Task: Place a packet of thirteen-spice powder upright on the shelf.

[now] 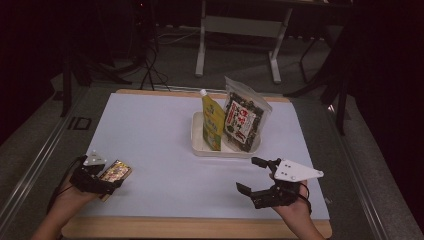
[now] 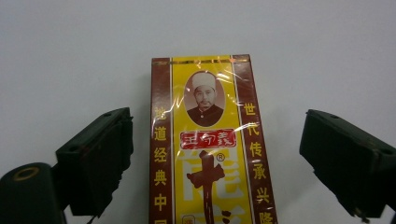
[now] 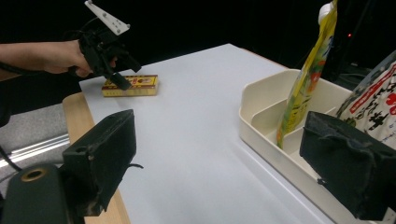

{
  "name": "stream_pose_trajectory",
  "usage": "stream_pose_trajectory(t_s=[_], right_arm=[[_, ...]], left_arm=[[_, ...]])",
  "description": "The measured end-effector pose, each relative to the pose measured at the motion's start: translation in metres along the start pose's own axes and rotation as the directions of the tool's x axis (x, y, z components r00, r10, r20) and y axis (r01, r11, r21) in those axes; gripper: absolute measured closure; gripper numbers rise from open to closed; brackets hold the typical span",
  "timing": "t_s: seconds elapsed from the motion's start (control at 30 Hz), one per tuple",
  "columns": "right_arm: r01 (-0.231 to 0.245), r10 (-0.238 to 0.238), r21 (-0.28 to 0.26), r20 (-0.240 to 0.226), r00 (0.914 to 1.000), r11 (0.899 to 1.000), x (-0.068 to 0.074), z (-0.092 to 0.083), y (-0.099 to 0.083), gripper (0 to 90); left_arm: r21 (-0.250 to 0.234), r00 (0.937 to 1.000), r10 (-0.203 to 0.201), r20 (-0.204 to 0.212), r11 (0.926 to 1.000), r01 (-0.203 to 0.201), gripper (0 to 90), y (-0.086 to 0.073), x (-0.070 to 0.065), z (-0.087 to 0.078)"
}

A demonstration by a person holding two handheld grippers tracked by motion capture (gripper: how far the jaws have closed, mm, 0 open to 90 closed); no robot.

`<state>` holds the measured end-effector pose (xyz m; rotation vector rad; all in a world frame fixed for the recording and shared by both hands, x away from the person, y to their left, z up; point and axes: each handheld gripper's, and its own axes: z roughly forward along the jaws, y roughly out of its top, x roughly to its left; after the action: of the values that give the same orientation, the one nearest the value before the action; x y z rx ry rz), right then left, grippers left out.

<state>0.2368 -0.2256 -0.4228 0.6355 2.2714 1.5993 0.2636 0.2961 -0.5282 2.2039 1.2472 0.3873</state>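
A yellow and dark-red box [image 1: 116,171] with a printed portrait lies flat on the white table sheet [image 1: 160,135] near its front left corner. My left gripper [image 1: 111,177] hovers over it, open, one jaw on each side of the box [image 2: 210,93] and a gap of sheet showing at both sides. From the right gripper view the left gripper [image 3: 122,70] points down at the box [image 3: 135,85]. Near the front right my right gripper [image 1: 249,174] is open and holds nothing, its jaws aimed toward the tray.
A cream tray [image 1: 197,134] with dividers stands mid-table, holding an upright yellow pouch [image 1: 213,122] and a clear bag of dark snacks [image 1: 243,120]. The wooden table edge [image 1: 200,227] runs along the front. A grey stand [image 1: 240,30] is on the floor beyond.
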Motion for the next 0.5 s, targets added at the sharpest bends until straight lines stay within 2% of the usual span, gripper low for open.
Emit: stream_pose_trajectory(t_s=[0.13,0.2,0.23,0.4,0.5], right_arm=[[-0.016,0.016,-0.009,-0.011,0.9998,1.000,-0.001,-0.001,0.000,10.5],[-0.013,0.012,-0.009,-0.007,0.9999,1.000,-0.001,-0.002,0.000,10.4],[-0.008,0.008,-0.010,-0.008,0.9999,1.000,-0.002,-0.002,0.000,10.2],[-0.021,0.021,-0.009,-0.001,0.9998,1.000,-0.004,-0.003,-0.001,10.2],[-0.035,0.035,-0.003,-0.003,0.9994,0.999,-0.006,-0.004,-0.001,10.3]], left_arm=[[0.065,1.0000,0.004,0.005,0.9979,-0.004,13.0,0.001,0.003,0.007],[0.076,1.0000,0.006,0.000,0.9971,-0.006,13.6,0.002,0.003,0.008],[0.096,1.0000,0.002,0.003,0.9954,-0.002,14.2,0.002,0.002,0.010],[0.139,1.0000,0.006,0.002,0.9902,-0.006,17.8,0.004,0.002,0.015],[0.166,0.9999,0.007,-0.014,0.9860,-0.005,19.2,0.005,0.002,0.018]])
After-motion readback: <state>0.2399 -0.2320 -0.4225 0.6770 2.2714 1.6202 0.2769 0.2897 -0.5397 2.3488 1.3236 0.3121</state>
